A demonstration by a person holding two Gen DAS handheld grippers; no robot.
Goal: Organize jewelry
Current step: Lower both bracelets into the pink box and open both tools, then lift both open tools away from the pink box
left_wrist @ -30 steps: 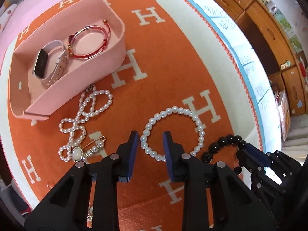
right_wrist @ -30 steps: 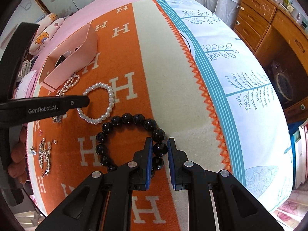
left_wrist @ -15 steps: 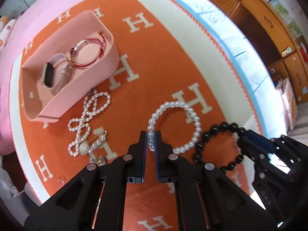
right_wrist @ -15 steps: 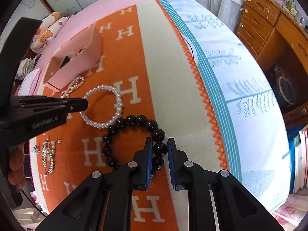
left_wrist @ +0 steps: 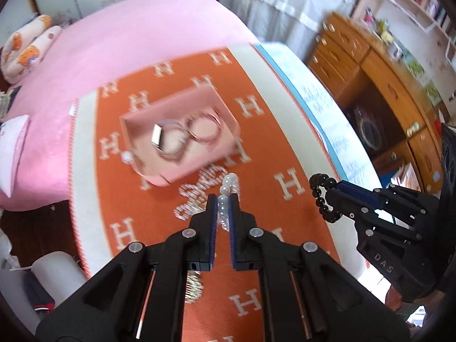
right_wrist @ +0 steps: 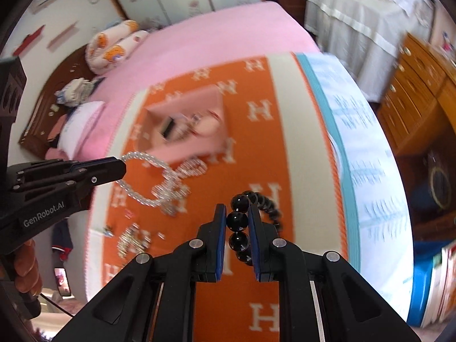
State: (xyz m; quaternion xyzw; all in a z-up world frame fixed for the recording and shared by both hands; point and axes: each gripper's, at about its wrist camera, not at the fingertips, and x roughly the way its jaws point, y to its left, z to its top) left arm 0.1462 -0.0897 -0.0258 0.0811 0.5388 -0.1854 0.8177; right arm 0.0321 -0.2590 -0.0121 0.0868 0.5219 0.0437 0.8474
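Note:
My left gripper (left_wrist: 223,199) is shut on a white pearl bracelet (left_wrist: 229,182), which hangs in the air above the orange blanket. In the right wrist view that left gripper (right_wrist: 121,168) comes in from the left with the pearl bracelet (right_wrist: 142,196) dangling from it. My right gripper (right_wrist: 236,211) is shut on a black bead bracelet (right_wrist: 268,202), also lifted off the blanket. The left wrist view shows the right gripper (left_wrist: 332,192) holding the black bracelet (left_wrist: 320,188). Beyond both stands a pink box (left_wrist: 199,159) containing a watch (left_wrist: 156,136) and a red bangle (left_wrist: 203,128).
A pearl bow brooch (left_wrist: 196,196) lies on the orange blanket (left_wrist: 285,148) just in front of the box. Small sparkly pieces (right_wrist: 134,239) lie near the blanket's left edge. A wooden dresser (left_wrist: 379,91) stands to the right of the pink bed (left_wrist: 128,45). A hand (right_wrist: 25,268) holds the left gripper.
The left jaws closed on the pearl bracelet. Both grippers then rose and tilted up, lifting the pearl and black bracelets off the blanket; the box now appears farther below.

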